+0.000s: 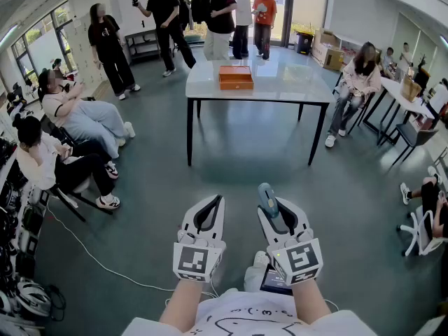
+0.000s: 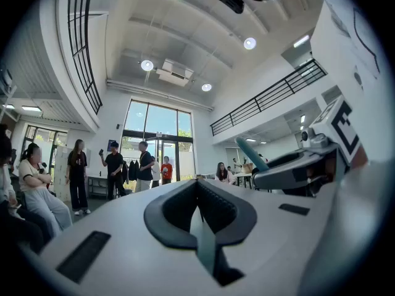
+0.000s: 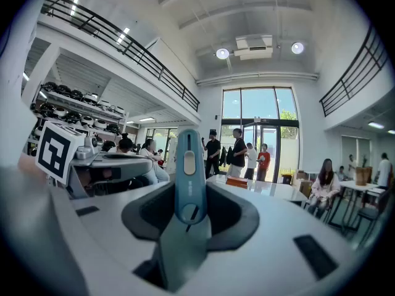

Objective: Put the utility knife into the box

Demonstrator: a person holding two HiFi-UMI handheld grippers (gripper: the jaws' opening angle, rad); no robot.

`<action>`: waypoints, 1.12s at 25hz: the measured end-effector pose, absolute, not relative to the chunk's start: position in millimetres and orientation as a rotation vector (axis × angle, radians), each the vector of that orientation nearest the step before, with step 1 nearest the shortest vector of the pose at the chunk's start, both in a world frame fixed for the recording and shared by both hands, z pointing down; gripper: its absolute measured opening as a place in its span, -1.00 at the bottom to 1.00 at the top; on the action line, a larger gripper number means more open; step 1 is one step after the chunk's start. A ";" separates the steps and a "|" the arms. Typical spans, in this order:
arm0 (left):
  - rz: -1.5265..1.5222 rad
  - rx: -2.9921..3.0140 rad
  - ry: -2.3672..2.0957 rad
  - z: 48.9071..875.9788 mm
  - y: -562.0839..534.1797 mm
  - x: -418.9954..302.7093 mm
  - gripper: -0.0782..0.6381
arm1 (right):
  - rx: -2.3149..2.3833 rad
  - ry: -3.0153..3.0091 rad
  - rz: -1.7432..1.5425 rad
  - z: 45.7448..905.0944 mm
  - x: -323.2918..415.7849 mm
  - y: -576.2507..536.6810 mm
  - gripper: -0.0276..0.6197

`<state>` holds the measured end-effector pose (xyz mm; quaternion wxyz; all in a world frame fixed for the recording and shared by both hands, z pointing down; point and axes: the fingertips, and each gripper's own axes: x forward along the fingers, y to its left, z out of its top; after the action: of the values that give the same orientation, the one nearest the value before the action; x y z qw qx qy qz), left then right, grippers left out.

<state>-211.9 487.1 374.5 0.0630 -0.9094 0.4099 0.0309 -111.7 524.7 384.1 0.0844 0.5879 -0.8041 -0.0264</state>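
A blue utility knife stands upright between the jaws of my right gripper, which is shut on its lower end. In the right gripper view the knife rises from the gripper with its slider facing the camera. My left gripper hangs beside it at the same height, shut, with nothing in it. The left gripper view catches the knife off to its right. An orange box lies on the far white table, well ahead of both grippers; it shows small in the right gripper view as the box.
Grey floor lies between me and the table. Seated people line the left side, others stand behind the table, and one person sits at the right. A white cable runs across the floor. Desks and chairs fill the right.
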 end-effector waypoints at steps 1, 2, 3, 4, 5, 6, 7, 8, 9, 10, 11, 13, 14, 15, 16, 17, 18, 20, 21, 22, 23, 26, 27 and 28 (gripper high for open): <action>0.101 -2.750 1.245 372.7 481.9 -211.0 -0.74 | 1.756 -2.399 -0.080 382.2 -108.8 520.1 -0.46; 0.109 -2.753 1.250 371.3 476.6 -210.0 -0.74 | 1.757 -2.399 -0.083 380.6 -106.0 515.4 -0.46; 0.116 -2.756 1.254 370.6 471.4 -208.9 -0.74 | 1.757 -2.398 -0.086 379.6 -103.3 510.4 -0.46; 0.121 -2.759 1.257 370.9 466.0 -207.5 -0.74 | 1.755 -2.397 -0.091 379.3 -100.9 505.1 -0.47; 0.125 -2.762 1.261 372.4 460.7 -206.1 -0.74 | 1.752 -2.396 -0.093 379.9 -98.9 499.6 -0.47; 0.127 -2.765 1.267 374.5 455.4 -204.6 -0.74 | 1.746 -2.397 -0.093 381.2 -97.0 494.0 -0.47; 0.128 -2.768 1.274 376.7 450.0 -202.8 -0.74 | 1.739 -2.399 -0.091 382.9 -95.1 488.3 -0.47; 0.127 -2.770 1.282 378.6 444.3 -200.4 -0.74 | 1.730 -2.402 -0.087 384.6 -92.6 482.1 -0.47; 0.126 -2.773 1.287 380.0 438.1 -197.3 -0.74 | 1.722 -2.405 -0.083 385.9 -89.3 475.4 -0.47; 0.125 -2.777 1.290 381.0 431.5 -193.4 -0.74 | 1.714 -2.408 -0.079 386.6 -85.5 468.2 -0.47; 0.123 -2.781 1.292 382.4 424.6 -189.0 -0.74 | 1.707 -2.413 -0.074 387.0 -81.2 460.8 -0.47; 0.114 -2.791 1.301 388.0 409.8 -180.9 -0.74 | 1.687 -2.430 -0.065 388.9 -72.8 445.6 -0.47; 0.114 -2.795 1.314 391.7 400.9 -177.7 -0.74 | 1.673 -2.440 -0.062 390.5 -68.7 436.9 -0.46; 0.119 -2.797 1.334 395.3 390.8 -175.1 -0.74 | 1.656 -2.450 -0.059 392.2 -64.6 427.1 -0.46; 0.126 -2.799 1.357 398.7 379.9 -172.3 -0.74 | 1.637 -2.459 -0.056 393.5 -60.6 416.6 -0.46; 0.131 -2.801 1.378 401.9 369.3 -169.1 -0.74 | 1.618 -2.469 -0.051 394.5 -56.6 406.3 -0.46; 0.129 -2.801 1.397 404.8 359.3 -165.2 -0.74 | 1.602 -2.477 -0.044 394.9 -52.5 396.4 -0.46; 0.125 -2.798 1.431 408.6 340.9 -156.5 -0.74 | 1.580 -2.489 -0.038 394.6 -42.5 377.4 -0.46; 0.133 -2.797 1.446 409.3 332.1 -152.0 -0.74 | 1.570 -2.493 -0.038 394.7 -37.3 368.2 -0.46; 0.145 -2.797 1.457 409.6 323.8 -147.4 -0.74 | 1.558 -2.499 -0.038 395.3 -32.5 359.4 -0.46; 0.155 -2.796 1.467 409.7 315.8 -142.8 -0.74 | 1.545 -2.505 -0.036 395.9 -27.9 351.2 -0.46; 0.171 -2.783 1.494 407.8 294.0 -131.2 -0.74 | 1.519 -2.519 -0.031 396.4 -15.4 329.7 -0.46; 0.176 -2.778 1.496 405.5 287.9 -127.1 -0.74 | 1.515 -2.522 -0.034 395.9 -11.4 323.6 -0.46; 0.181 -2.772 1.492 402.5 282.4 -122.4 -0.74 | 1.516 -2.524 -0.034 395.0 -7.0 318.0 -0.46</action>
<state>-122.4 282.4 402.5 -0.0059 -0.8791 0.4731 0.0574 -7.0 318.0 395.0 0.0985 0.5122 -0.8531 -0.0115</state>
